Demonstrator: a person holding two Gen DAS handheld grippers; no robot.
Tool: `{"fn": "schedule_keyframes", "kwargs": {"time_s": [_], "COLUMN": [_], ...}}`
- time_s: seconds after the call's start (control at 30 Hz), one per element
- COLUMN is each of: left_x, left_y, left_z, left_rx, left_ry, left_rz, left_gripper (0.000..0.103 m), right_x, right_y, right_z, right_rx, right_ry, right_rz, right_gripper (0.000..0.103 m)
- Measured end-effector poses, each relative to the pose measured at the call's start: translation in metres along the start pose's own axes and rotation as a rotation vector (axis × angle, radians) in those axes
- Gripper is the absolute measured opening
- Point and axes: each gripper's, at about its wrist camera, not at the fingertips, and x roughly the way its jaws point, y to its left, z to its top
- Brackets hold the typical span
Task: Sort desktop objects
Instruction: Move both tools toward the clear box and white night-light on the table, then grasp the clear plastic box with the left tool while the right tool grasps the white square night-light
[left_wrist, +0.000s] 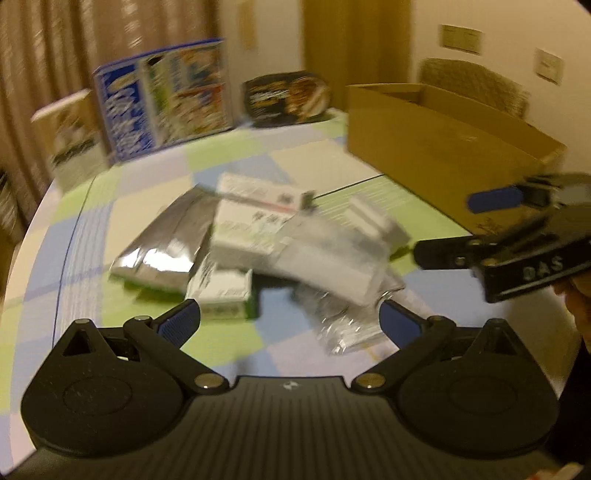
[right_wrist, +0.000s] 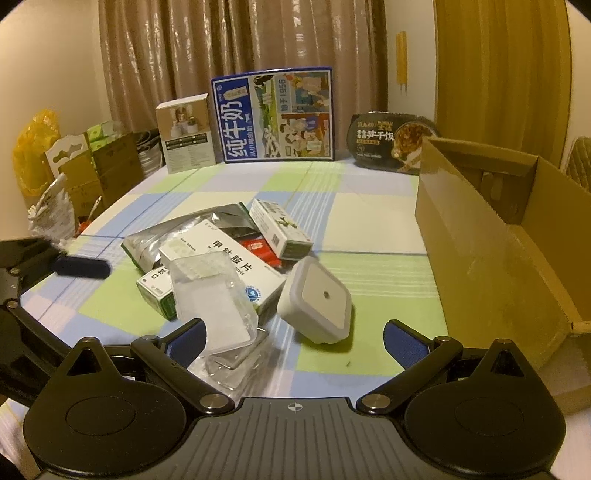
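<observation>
Right gripper (right_wrist: 293, 341) jaws wide, empty, hovers level over table edge. White square device (right_wrist: 314, 300) lies just ahead between fingers, tilted against pile. Cardboard box (right_wrist: 491, 236) ahead-right, open. Step judged: approach for first pick; next: advance, close on device. Left gripper (left_wrist: 290, 323) wide, empty, low before pile.
</observation>
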Motion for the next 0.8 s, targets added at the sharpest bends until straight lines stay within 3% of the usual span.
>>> {"fn": "schedule_keyframes", "kwargs": {"time_s": [0.13,0.37,0.53,0.73,0.8], "left_x": [0.009,0.038,0.051,0.059,0.06], "left_y": [-0.01,-0.02,-0.017,-0.014,-0.014], "left_z": [0.009,0.018,0.023,0.026,0.026], "left_rx": [0.13,0.259,0.253,0.235,0.23], "left_ry": [-0.039,-0.021,-0.012,0.004,0.013], "left_rz": [-0.044,-0.092,-0.101,-0.116,-0.125], "left_gripper": [0.101,0.101,0.1,0.093,0.086], "right_x": [0.004,0.013,0.02,0.029,0.034], "right_y": [-0.003,-0.014,-0.024,-0.029,-0.032], "right_z": [0.002,0.005,0.008,0.014,0.017], "right_rx": [0.015,0.065,0.125,0.167,0.187], "right_ry": [0.007,0.023,0.039,0.055,0.061], "right_rz": [0.009,0.018,0.04,0.058,0.06], "right_gripper": [0.1,0.1,0.1,0.1,0.1]}}
